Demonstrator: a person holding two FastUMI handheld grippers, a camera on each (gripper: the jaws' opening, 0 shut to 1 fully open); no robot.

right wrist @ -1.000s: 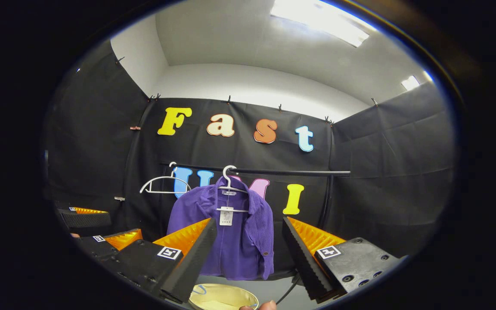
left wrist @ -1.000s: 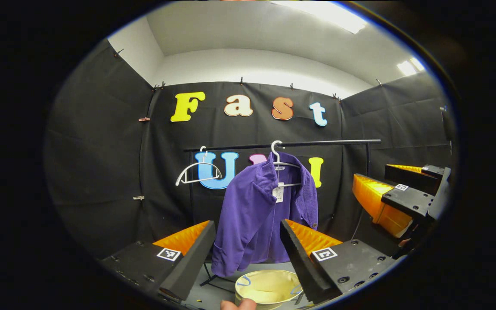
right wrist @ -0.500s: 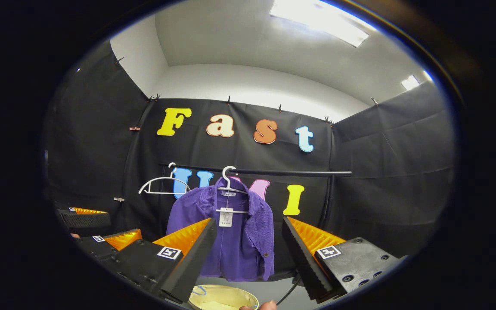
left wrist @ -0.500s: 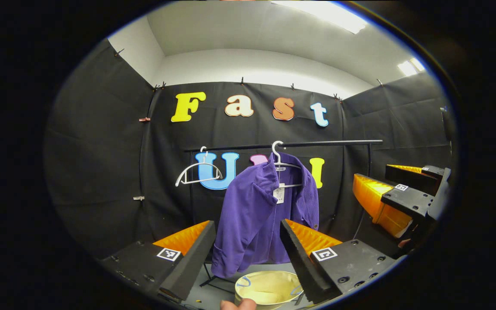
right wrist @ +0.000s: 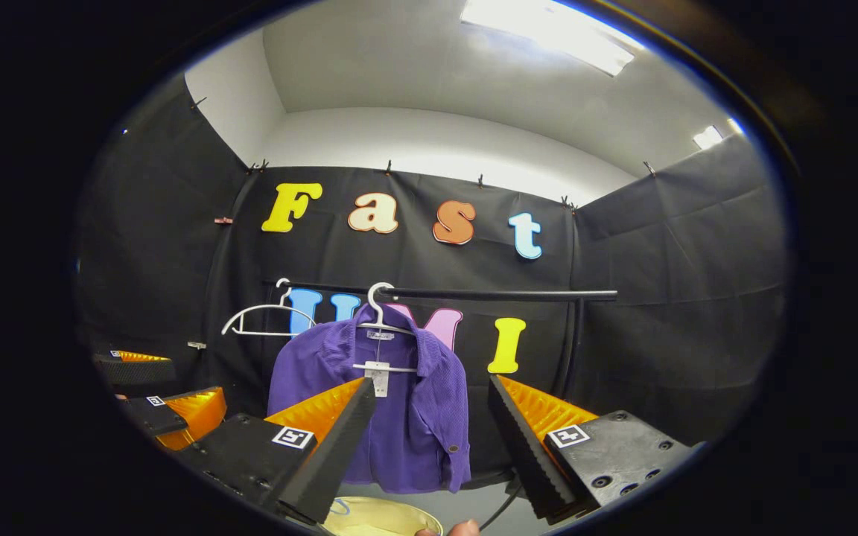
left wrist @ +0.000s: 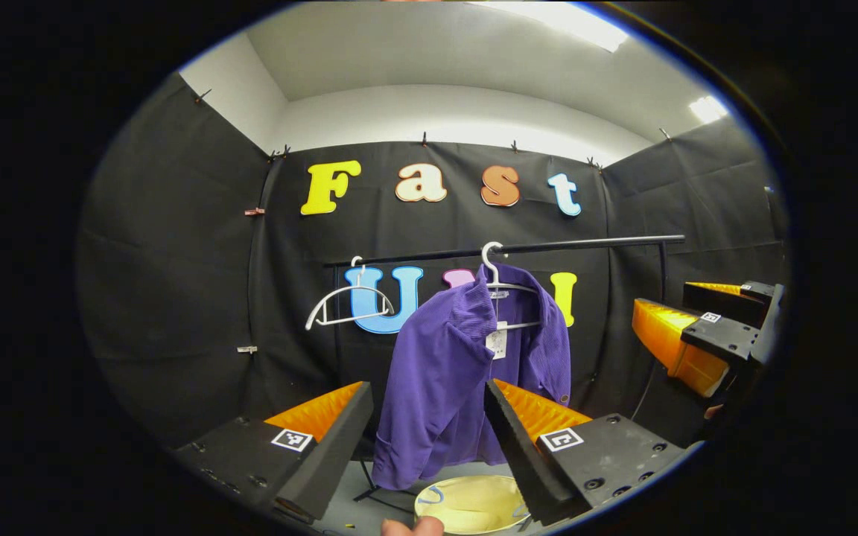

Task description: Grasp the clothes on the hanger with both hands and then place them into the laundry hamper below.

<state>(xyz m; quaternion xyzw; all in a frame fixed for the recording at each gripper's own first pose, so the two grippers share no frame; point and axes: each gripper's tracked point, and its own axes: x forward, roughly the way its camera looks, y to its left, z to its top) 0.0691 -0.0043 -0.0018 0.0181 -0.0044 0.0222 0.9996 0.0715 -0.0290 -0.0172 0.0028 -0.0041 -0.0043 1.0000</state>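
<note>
From my left gripper (left wrist: 429, 439) I see its two fingers spread wide apart, with nothing between them. The purple shirt (left wrist: 459, 380) hangs ahead of it, on a white hanger (left wrist: 500, 286) hooked over the black rail (left wrist: 593, 244). The shirt is well apart from the fingers, farther back in the booth, and its lower part appears in the gap between them. A second white hanger (left wrist: 347, 301) hangs bare on the same rail, to the left of the shirt. Under the shirt stands the pale yellow hamper (left wrist: 470, 502), on the floor, just under the fingers in this view. At the right edge I can see the right gripper (left wrist: 704, 339).

From my right gripper (right wrist: 433, 439), the fingers are also released and wide, gripping nothing. Here the shirt (right wrist: 399, 402) hangs ahead and a little to the left, partly behind the left finger, not touching it. The hamper rim (right wrist: 380, 517) shows at the bottom. The left gripper (right wrist: 168, 409) sits low at the left edge.
</note>
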